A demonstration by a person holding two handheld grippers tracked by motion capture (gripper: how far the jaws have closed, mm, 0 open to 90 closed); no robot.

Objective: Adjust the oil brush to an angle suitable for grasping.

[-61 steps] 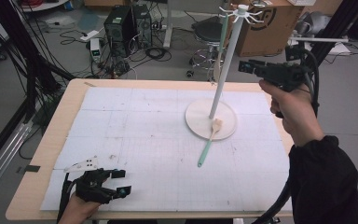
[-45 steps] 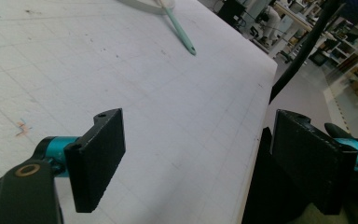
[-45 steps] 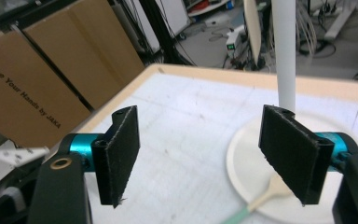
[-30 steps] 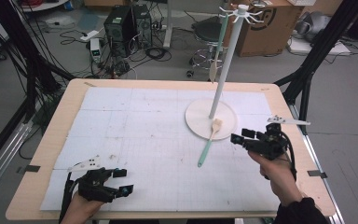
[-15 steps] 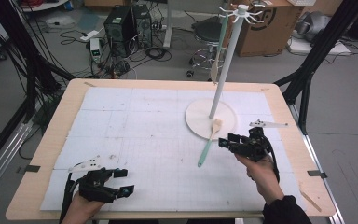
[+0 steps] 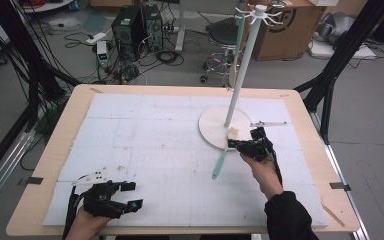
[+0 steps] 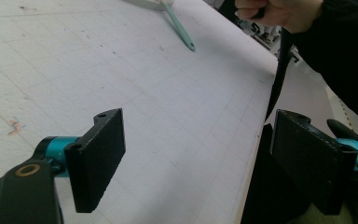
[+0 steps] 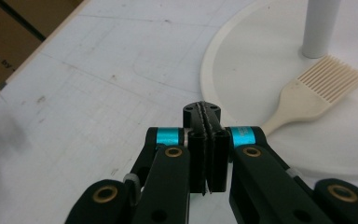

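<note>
While the left gripper rests at the near-left corner of the white gridded foam mat, its jaws stand wide apart with nothing between them; the left gripper view shows bare mat in the gap.

Moving right: the basting brush with cream comb-like bristles and a mint-green handle lies flat; bristle head up on the round white base plate of the utensil stand, handle running off the plate's near edge onto the mat. In the right gripper view the bristle head sits just beside the white upright pole, on the plate.

Handling, my read: light; handle stiff, bristles soft and floppy, so don't pinch the head; plastic likely a bit slick; best hold is the narrow neck or upper handle, where it bridges off the plate rim and leaves room under it for a pad.

No real containers; the plate carries just the brush head; the hook ring on top of the pole carries one pale green hanging utensil, type unclear.

Right gripper is at the plate's near-right rim, just beside the brush neck; its jaws have just been closing and are now clenched pad to pad; I see nothing between them; the neck disappears behind the right jaw, so contact there can't be told.
</note>
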